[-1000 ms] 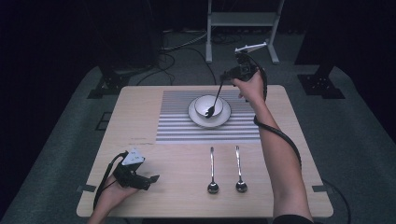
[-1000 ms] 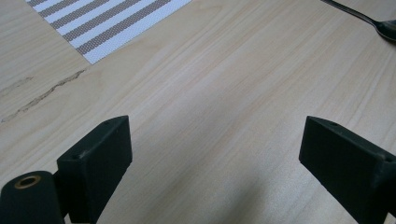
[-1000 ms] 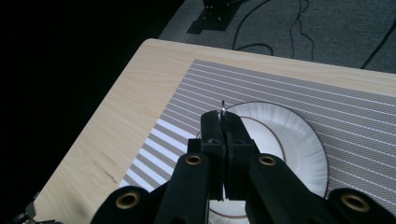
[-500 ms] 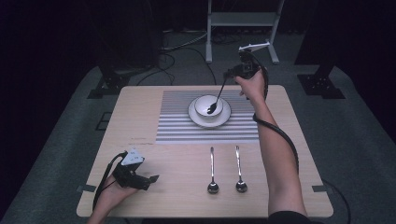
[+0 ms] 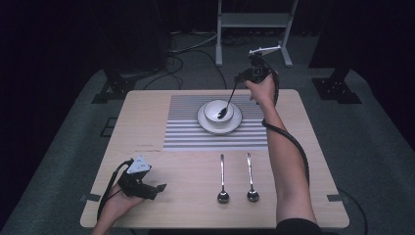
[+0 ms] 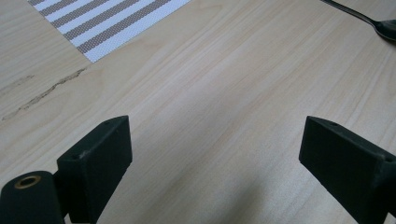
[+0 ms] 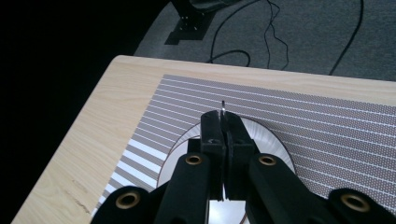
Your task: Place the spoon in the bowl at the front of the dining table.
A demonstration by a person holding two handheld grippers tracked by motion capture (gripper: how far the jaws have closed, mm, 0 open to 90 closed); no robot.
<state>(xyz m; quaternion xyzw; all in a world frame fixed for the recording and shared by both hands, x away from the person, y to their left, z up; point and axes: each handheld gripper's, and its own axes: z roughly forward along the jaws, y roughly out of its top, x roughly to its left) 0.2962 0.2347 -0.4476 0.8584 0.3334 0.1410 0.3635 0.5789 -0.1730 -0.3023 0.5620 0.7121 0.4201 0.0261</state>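
Note:
A white bowl (image 5: 215, 108) stands on a white plate (image 5: 204, 122) on the striped placemat (image 5: 186, 132). My right gripper (image 5: 242, 77) is raised over the table's far edge, shut on the handle of a dark spoon (image 5: 229, 100) whose head rests inside the bowl. In the right gripper view the jaws (image 7: 223, 119) are pressed together, the handle's tip (image 7: 223, 104) pokes out above them, and the plate's rim (image 7: 275, 144) lies beneath. My left gripper (image 5: 155, 190) rests on the table at the front left, open and holding nothing (image 6: 212, 135).
Two more spoons (image 5: 222, 178) (image 5: 251, 177) lie side by side on the bare wood in front of the placemat, heads toward the person. One of them (image 6: 373, 21) shows ahead of the left jaws. Cables and stand legs are on the floor behind the table (image 5: 147, 107).
The right hand and its spoon have shifted only slightly, with the spoon's head staying in the bowl. The left gripper has not moved.

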